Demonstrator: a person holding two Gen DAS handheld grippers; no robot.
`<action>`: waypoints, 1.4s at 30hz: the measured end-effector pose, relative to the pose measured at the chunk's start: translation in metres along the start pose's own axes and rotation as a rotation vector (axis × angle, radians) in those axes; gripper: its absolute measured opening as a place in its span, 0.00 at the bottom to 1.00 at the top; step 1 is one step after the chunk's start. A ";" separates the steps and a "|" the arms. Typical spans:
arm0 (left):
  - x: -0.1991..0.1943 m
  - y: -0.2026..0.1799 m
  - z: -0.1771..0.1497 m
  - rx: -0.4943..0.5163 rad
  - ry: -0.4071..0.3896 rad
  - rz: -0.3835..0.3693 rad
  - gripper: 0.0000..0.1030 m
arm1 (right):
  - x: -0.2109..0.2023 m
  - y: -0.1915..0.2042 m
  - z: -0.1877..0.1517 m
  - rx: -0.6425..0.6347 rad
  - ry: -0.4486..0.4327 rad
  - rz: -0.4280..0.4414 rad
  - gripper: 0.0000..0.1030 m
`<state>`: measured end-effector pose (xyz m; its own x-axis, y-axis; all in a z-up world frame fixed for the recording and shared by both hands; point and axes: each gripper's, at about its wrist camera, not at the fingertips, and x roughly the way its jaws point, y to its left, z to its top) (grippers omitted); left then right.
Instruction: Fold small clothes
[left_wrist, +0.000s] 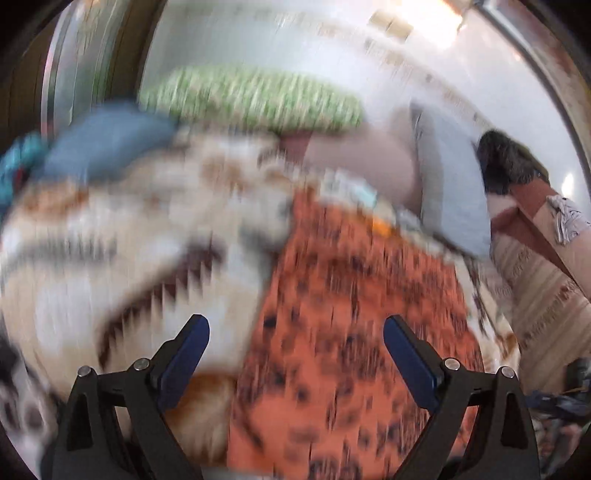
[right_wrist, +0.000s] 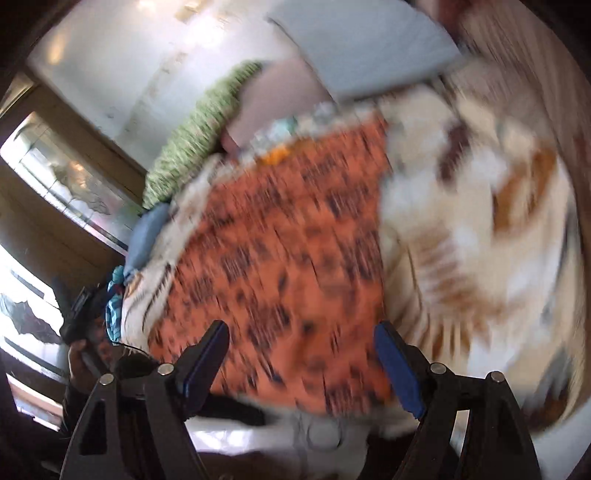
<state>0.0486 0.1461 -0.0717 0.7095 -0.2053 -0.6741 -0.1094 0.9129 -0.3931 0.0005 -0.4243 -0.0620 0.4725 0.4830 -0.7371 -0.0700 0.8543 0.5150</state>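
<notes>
Both views are smeared by motion. An orange garment with dark speckles (left_wrist: 351, 332) lies flat on a cream blanket with brown patterns (left_wrist: 122, 240). My left gripper (left_wrist: 295, 328) hangs above the garment's near left edge, its blue-padded jaws wide apart with nothing between them. The right wrist view shows the same orange garment (right_wrist: 284, 258) spread below my right gripper (right_wrist: 301, 332), which is open and holds nothing. The other gripper, held in a hand (right_wrist: 79, 325), shows dimly at the left edge.
A green patterned pillow (left_wrist: 251, 96) and a blue cushion (left_wrist: 110, 140) lie at the far side of the blanket. A light blue-grey pillow (left_wrist: 450, 184) and a pink one (left_wrist: 362, 162) lie to the right. A white wall stands behind. A window (right_wrist: 55, 173) is at the left.
</notes>
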 end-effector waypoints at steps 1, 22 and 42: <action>0.005 0.010 -0.009 -0.043 0.050 -0.005 0.93 | 0.008 -0.010 -0.010 0.039 0.018 -0.016 0.81; 0.050 0.039 -0.063 -0.174 0.320 0.028 0.15 | 0.053 -0.050 -0.038 0.206 0.089 -0.111 0.64; 0.050 0.031 -0.061 -0.114 0.297 0.049 0.04 | 0.074 -0.053 -0.034 0.235 0.156 -0.124 0.13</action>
<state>0.0379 0.1425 -0.1561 0.4695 -0.2713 -0.8402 -0.2276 0.8823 -0.4121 0.0087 -0.4269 -0.1585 0.3225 0.4172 -0.8497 0.1939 0.8495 0.4907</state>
